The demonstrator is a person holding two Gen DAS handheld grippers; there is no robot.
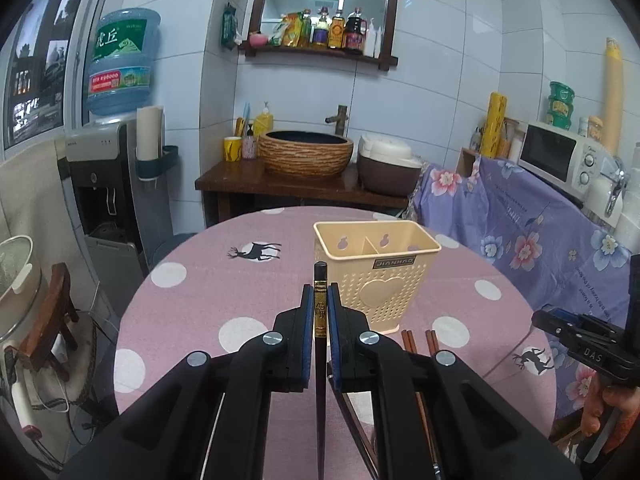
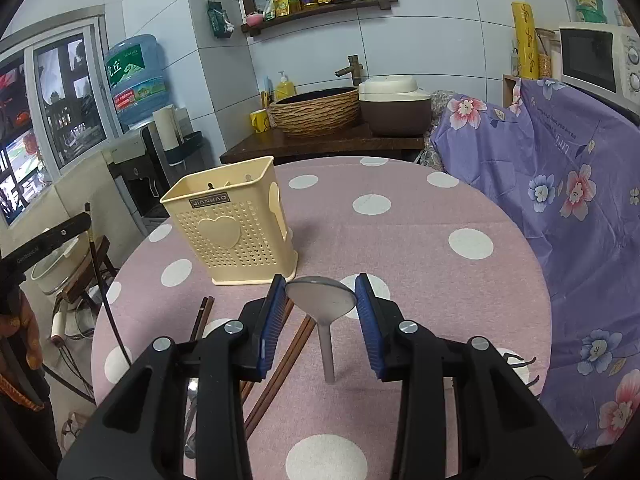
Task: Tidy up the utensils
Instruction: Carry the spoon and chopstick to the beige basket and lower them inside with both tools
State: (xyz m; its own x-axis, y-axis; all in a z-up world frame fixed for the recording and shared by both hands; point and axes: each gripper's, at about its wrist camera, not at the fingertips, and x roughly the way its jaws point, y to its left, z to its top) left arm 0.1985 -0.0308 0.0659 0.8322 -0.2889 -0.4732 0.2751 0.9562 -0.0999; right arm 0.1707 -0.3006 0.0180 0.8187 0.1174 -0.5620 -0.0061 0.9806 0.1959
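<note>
My left gripper (image 1: 320,294) is shut on a dark chopstick (image 1: 320,360) with a gold band, held above the table; its tip pokes out past the pads. Just beyond it to the right stands a cream perforated utensil holder (image 1: 376,276) with two compartments. My right gripper (image 2: 320,280) is shut on the bowl of a metal spoon (image 2: 322,300), whose handle hangs back toward the table. The holder (image 2: 232,220) stands ahead and to the left of it. Brown chopsticks (image 2: 280,368) lie on the cloth below. Each gripper also shows at the other view's edge: the right gripper (image 1: 560,324) and the left gripper (image 2: 60,232).
The round table wears a pink polka-dot cloth (image 2: 400,220). Brown chopsticks (image 1: 412,340) lie in front of the holder, and more cutlery (image 2: 192,400) lies under my right gripper. A purple floral cover (image 2: 560,180) drapes furniture on the right. A water dispenser (image 1: 104,184) stands left.
</note>
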